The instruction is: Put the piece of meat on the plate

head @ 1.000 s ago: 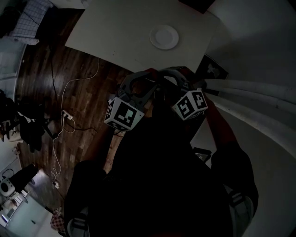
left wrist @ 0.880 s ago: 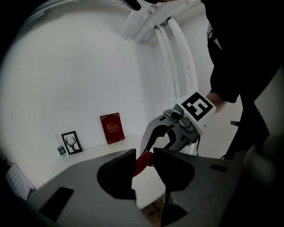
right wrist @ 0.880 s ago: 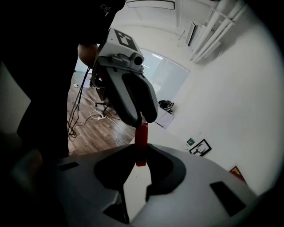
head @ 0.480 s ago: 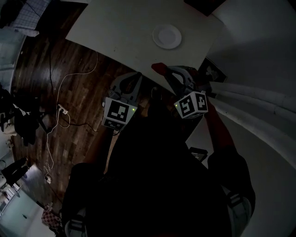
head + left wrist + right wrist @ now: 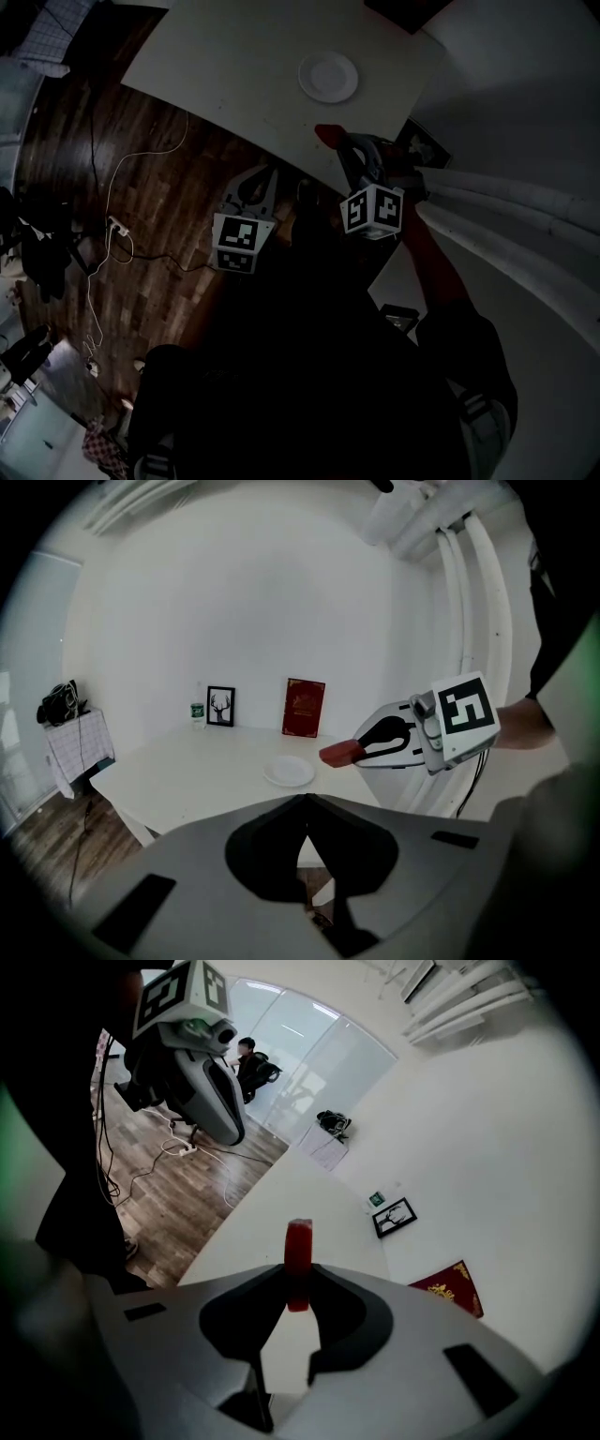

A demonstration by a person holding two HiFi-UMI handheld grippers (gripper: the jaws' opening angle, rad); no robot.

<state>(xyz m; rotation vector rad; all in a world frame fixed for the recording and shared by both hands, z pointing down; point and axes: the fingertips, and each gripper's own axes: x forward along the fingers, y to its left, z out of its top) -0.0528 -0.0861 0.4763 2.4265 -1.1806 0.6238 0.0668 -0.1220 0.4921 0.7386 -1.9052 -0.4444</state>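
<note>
A white desk [image 5: 234,66] stands in a white-walled room over a dark wooden floor [image 5: 112,197], where a thin white cable [image 5: 141,164] trails. At the far side of the desk, against the wall, stand a small framed deer picture [image 5: 220,706], a dark red book [image 5: 304,708] and a little green-labelled jar [image 5: 197,711]. A white plate [image 5: 328,77] lies on the desk and has nothing on it.

The right tongs [image 5: 298,1274] are closed on the piece of meat [image 5: 299,1251], a flat red slab that stands on edge between the two tips and sticks out beyond them. In the head view the meat hangs in the air over the near edge of the desk, short of the plate and apart from it. The left gripper view shows the same: the red piece juts from the tips to the right of the plate and touches neither plate nor desk.

The left tongs [image 5: 305,801] are fully closed, tip against tip, with nothing between them. They hang over the floor just off the desk's near edge, to the left of the right tongs, pointing towards the desk.
</note>
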